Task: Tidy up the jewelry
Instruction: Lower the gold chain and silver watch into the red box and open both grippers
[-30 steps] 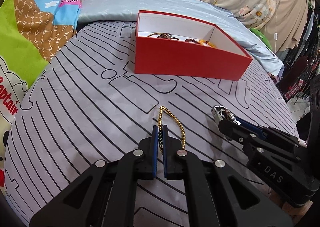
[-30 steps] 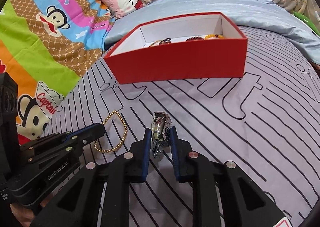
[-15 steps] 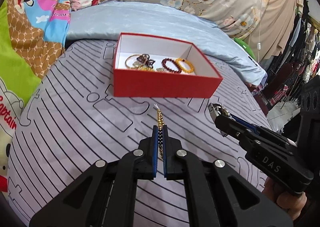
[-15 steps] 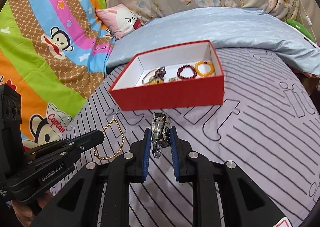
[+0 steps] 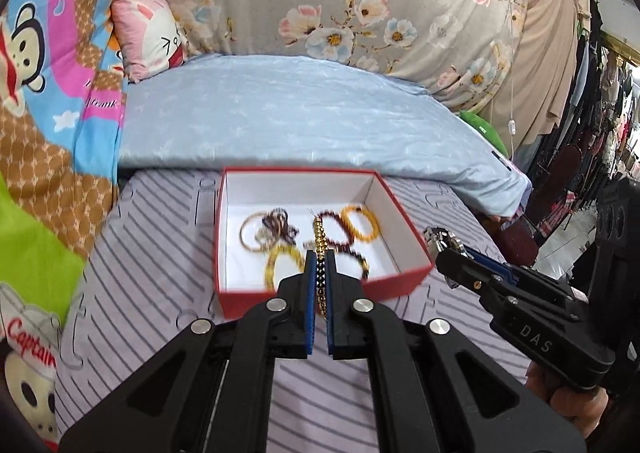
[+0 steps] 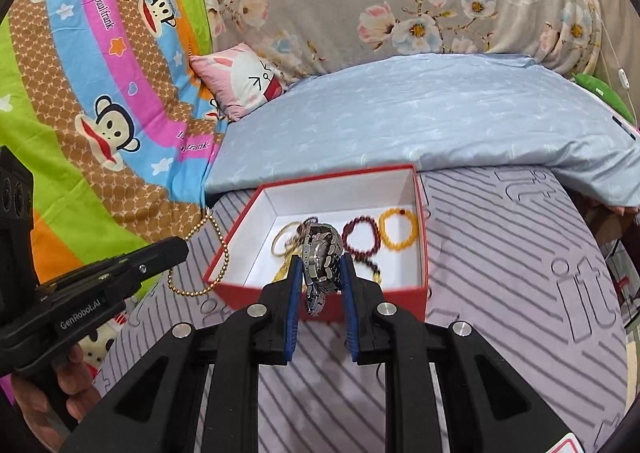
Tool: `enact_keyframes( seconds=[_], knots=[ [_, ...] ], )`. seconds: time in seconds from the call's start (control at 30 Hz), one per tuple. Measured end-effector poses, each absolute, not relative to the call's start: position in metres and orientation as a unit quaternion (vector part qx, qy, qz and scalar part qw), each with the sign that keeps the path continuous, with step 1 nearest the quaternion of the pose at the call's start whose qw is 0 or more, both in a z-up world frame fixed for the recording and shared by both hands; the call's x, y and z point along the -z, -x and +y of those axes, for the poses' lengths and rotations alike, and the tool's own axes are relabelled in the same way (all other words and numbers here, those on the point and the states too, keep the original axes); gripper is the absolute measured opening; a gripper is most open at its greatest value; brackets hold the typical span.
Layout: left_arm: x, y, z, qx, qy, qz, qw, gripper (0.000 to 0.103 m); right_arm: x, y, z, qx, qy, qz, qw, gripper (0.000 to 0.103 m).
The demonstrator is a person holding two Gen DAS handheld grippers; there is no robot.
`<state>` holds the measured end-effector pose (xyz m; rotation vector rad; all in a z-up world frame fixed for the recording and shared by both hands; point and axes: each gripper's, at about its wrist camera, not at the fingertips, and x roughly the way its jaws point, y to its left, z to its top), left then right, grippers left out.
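Observation:
A red box [image 5: 394, 287] with a white inside stands on the striped bedspread; it also shows in the right wrist view [image 6: 384, 299]. Several bracelets lie in it, among them an orange one [image 6: 399, 229] and a dark red one [image 6: 361, 239]. My left gripper [image 5: 319, 258] is shut on a gold bead bracelet [image 5: 319, 237] and holds it in the air at the box's near wall; the bracelet [image 6: 216, 253] hangs left of the box in the right wrist view. My right gripper [image 6: 319, 263] is shut on a silver watch [image 6: 320, 249], held over the box's near wall. The right gripper [image 5: 440, 241] sits right of the box.
A grey striped bedspread [image 6: 520, 293] covers the bed. A light blue quilt [image 5: 300, 121] lies behind the box. A pink pillow [image 5: 150, 33] and a bright cartoon blanket [image 6: 80, 113] lie at the left. Clothes hang at the far right [image 5: 592, 113].
Both grippers have risen off the bedspread and moved forward to the box, each carrying its piece. The box's inside now shows from above.

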<state>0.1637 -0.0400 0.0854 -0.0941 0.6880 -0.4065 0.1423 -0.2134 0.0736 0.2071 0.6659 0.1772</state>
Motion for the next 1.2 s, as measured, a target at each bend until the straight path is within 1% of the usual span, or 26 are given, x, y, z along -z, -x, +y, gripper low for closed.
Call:
enact_keyframes(
  seconds=[0.17, 0.33, 0.67, 0.73, 0.8, 0.83, 0.87, 0.9, 1.2],
  knots=[
    [-0.081, -0.211, -0.05, 0.184, 0.043, 0.345, 0.919, 0.003, -0.065, -0.182, -0.219, -0.084, -0.106, 0.338, 0.931, 0.018],
    [-0.064, -0.25, -0.051, 0.167, 0.048, 0.363, 0.916, 0.003, -0.045, -0.214, -0.224, -0.076, -0.104, 0.358, 0.925, 0.018],
    [-0.034, -0.281, -0.057, 0.157, 0.05, 0.39, 0.906, 0.003, -0.017, -0.238, -0.219, -0.076, -0.088, 0.382, 0.917, 0.018],
    [-0.028, -0.285, -0.056, 0.146, 0.052, 0.396, 0.905, 0.01, -0.016, -0.239, -0.219, -0.067, -0.081, 0.379, 0.919, 0.02],
    [-0.024, -0.286, -0.053, 0.134, 0.048, 0.399, 0.906, 0.033, -0.019, -0.235, -0.222, -0.061, -0.083, 0.369, 0.924, 0.021],
    [-0.024, -0.285, -0.051, 0.128, 0.046, 0.396, 0.908, 0.036, -0.021, -0.232, -0.223, -0.059, -0.084, 0.365, 0.925, 0.022],
    [-0.024, -0.282, -0.05, 0.126, 0.044, 0.392, 0.91, 0.038, -0.023, -0.231, -0.224, -0.057, -0.084, 0.362, 0.927, 0.028],
    [-0.024, -0.281, -0.049, 0.124, 0.042, 0.391, 0.911, 0.039, -0.025, -0.229, -0.225, -0.052, -0.082, 0.357, 0.929, 0.029],
    [-0.036, -0.255, -0.047, 0.109, 0.02, 0.372, 0.922, 0.039, -0.033, -0.207, -0.22, -0.056, -0.082, 0.354, 0.93, 0.029]
  ],
)
